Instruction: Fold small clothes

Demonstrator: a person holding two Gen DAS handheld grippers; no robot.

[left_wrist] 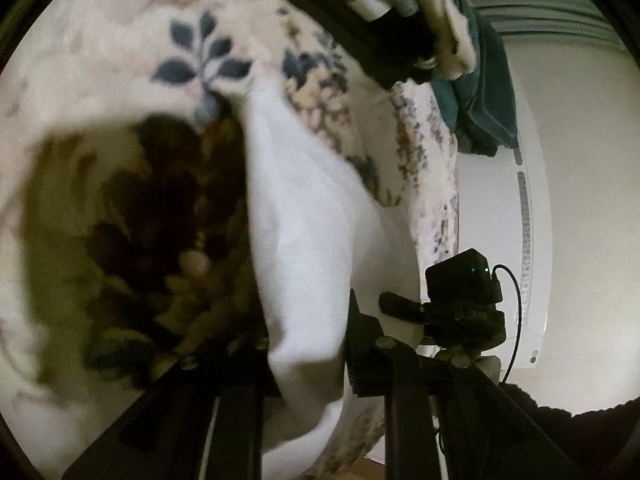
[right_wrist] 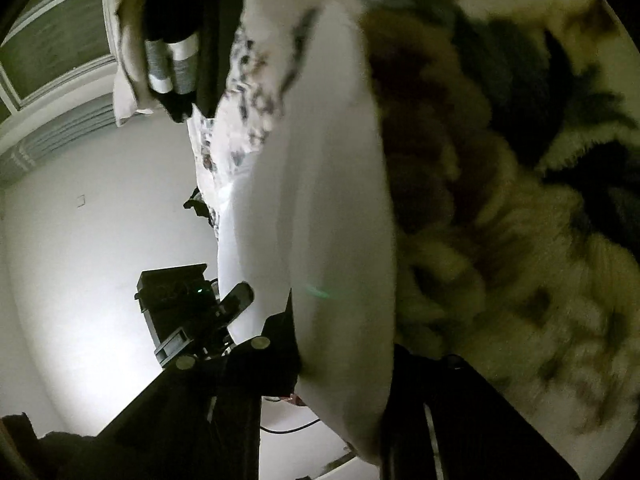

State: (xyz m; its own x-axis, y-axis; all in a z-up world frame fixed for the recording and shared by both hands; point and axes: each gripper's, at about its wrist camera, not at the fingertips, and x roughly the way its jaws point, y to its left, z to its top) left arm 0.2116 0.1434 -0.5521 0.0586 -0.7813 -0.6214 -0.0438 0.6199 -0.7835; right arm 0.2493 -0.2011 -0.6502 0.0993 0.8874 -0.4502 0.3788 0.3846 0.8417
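The left tool point(left_wrist: 308, 344) has its two black fingers closed narrow on a white cloth point(left_wrist: 304, 216), and the right tool point(right_wrist: 344, 364) pinches the same cloth point(right_wrist: 328, 200) between its fingers in the same way; in both wrist views the fabric goes down directly into the gap between the fingers. I judge that each tool holds one end or corner, so that the cloth hangs stretched between them and can be laid flat or doubled over. The cloth is lifted above a bed cover point(left_wrist: 120, 40) with blue leaf print, and it throws a big dark shadow there, so it seems not to rest on the cover where the tools grip it; its far end looks close to the cover, but I cannot tell if it touches. Both views are rolled strongly to the side, therefore the tools seem turned on their sides, with their fingers pointing along the bed and not down. From each wrist view the other tool's black camera block point(left_wrist: 464, 280) is seen beside the cloth, so the two tools are near to each other. At the far edge of the bed lies a pile of other clothes point(left_wrist: 460, 20), striped, cream and teal, near a white wall point(left_wrist: 580, 200). The picture is blurred, probably from motion.
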